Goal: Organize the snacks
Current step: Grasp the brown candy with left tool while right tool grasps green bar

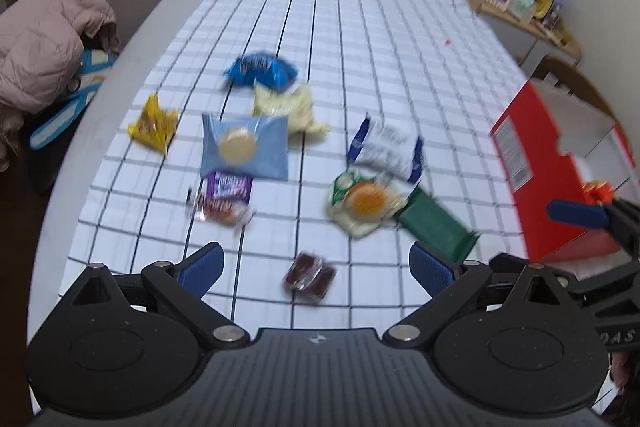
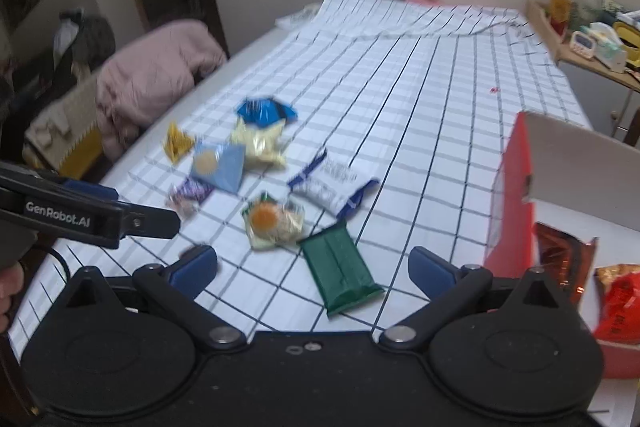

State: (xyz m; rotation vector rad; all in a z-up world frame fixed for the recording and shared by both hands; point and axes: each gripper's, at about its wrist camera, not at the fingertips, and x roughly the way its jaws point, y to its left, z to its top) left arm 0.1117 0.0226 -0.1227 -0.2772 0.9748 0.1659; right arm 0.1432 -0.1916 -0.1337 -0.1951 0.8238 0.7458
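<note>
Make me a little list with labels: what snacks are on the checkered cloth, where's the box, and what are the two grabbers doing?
surface: checkered cloth
loose snacks: blue bag, yellow packet, light blue pack, green packet, dark brown snack, several more
box: red box, right of the snacks, a few packets already inside
left gripper: open, empty
right gripper: open, empty, above the green packet

The left tool (image 1: pixel 316 267) hangs wide open above a dark brown snack packet (image 1: pixel 309 275) on the checked cloth (image 1: pixel 360 47).
</note>
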